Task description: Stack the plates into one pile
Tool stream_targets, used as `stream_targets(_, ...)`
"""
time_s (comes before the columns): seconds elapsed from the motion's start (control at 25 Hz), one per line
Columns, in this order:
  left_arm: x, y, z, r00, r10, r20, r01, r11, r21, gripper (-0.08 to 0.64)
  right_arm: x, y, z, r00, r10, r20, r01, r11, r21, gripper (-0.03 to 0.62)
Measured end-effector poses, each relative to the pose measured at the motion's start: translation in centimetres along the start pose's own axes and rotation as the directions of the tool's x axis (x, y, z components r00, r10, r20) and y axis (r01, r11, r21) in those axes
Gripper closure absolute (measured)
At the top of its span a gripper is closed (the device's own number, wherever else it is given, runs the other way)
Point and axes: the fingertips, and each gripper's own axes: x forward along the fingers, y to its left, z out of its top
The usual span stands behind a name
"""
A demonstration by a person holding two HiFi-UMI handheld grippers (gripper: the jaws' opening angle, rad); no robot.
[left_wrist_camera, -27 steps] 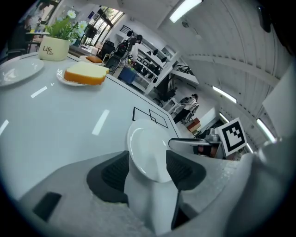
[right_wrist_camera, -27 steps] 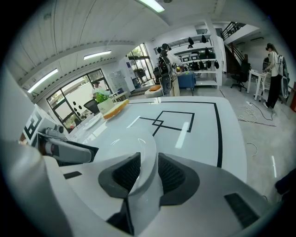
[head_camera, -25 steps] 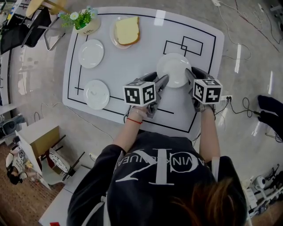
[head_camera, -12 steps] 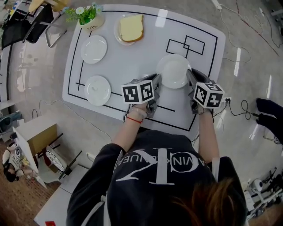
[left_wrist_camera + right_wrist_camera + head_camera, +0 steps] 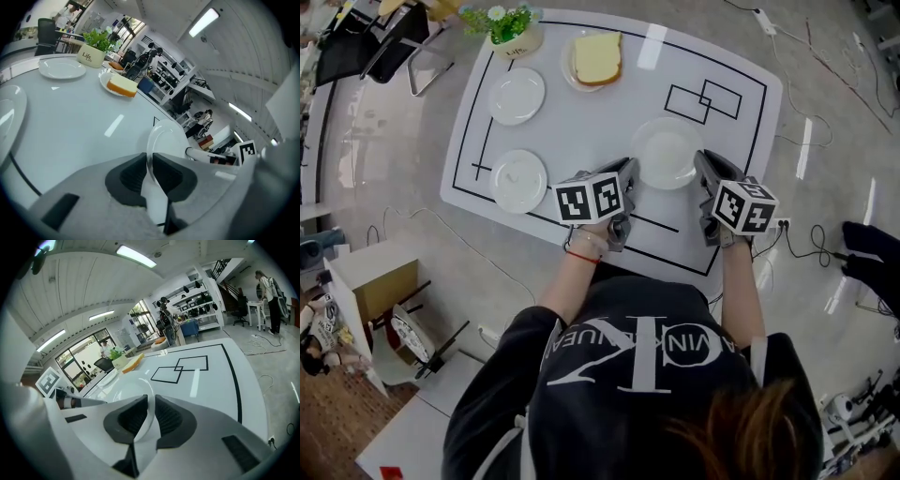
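left tool (image 5: 630,170), right tool (image 5: 701,160) just clamped plate (image 5: 667,150) (rims).

Your left gripper (image 5: 632,172) and right gripper (image 5: 701,161) are covering the side rims of the held plate (image 5: 667,152). The left gripper view's edge is cropping a second plate (image 5: 10,119).

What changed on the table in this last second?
Both tools took hold of the near plate: the left tool and right tool, open beside it before, have just been closing and now pinch its rim from opposite sides. The far left plate, the near left plate, the bread and the plant pot stayed put.
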Motion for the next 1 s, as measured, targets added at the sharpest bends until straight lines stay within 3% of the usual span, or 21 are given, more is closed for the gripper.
stream_targets(0.44, -4.6, 2.4, 0.3, 0.997, 0.019, 0.069, -0.017, 0.999, -0.030, 0.520, 0.6, 5.3, 0.0, 0.997, 0.075, 0.003, -0.075, 0.996, -0.043, 0.546)
stream_targets(0.68, -8.6, 5.8, 1.0, 0.992, 0.055, 0.116, -0.048, 0.997, -0.065, 0.518, 2.7, 10.3, -0.3, 0.989, 0.149, -0.015, -0.150, 0.986, -0.066, 0.550)
stream_targets(1.0, -13.7, 11.3, 1.6, 0.989, 0.084, 0.121, -0.070, 0.991, -0.115, 0.520, 5.7, 17.1, -1.5, 0.982, 0.180, -0.057, -0.184, 0.978, -0.093, 0.551)
